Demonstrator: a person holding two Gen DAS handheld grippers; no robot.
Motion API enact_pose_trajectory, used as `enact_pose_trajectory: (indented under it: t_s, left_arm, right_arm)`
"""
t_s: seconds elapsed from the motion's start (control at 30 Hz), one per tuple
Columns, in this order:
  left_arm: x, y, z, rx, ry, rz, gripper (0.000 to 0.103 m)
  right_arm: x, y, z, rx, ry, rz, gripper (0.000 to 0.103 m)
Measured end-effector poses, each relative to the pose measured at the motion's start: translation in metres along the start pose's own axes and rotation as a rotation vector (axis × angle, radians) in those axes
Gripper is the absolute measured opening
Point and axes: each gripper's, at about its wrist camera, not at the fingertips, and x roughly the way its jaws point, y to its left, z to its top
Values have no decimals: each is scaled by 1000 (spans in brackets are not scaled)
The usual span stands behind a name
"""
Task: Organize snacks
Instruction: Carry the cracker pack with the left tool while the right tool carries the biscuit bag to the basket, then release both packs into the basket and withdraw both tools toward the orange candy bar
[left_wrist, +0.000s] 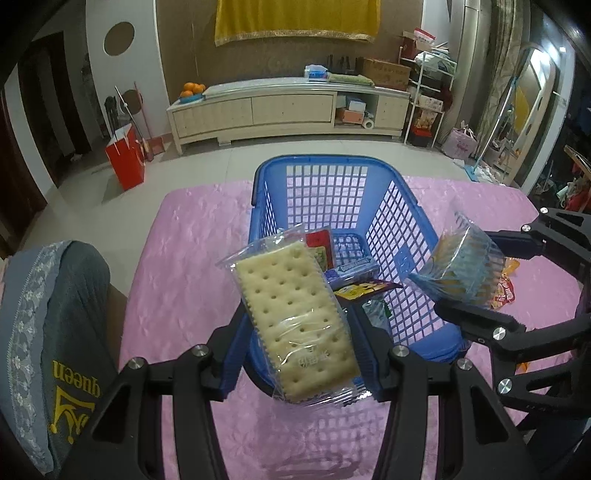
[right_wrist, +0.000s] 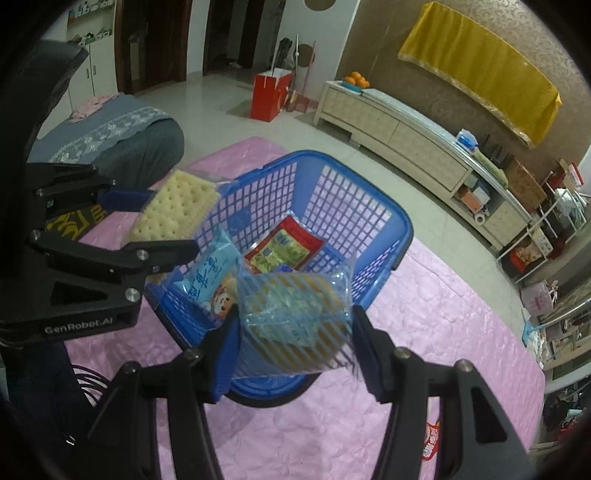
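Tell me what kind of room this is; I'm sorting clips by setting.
Most likely a home living room: a long low TV-style cabinet with oranges on it runs along the wall, a sofa arm under a grey cover sits beside the pink-clothed table, and the floor is tiled.

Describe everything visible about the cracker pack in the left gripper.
The cracker pack is a long rectangle of pale, hole-dotted crackers in clear, crinkled plastic with sealed ends. The left gripper is shut on its lower part, pads on both long sides. It is held tilted, off the table, its far end over the near rim of the blue basket.
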Motion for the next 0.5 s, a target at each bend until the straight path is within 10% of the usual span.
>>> enact_pose_trajectory:
  t_s: [0.5]
  left_arm:
    - [13,-6,8,3,2,-31,56]
  right_arm:
    - [10,-1,1,-17,2,8,70]
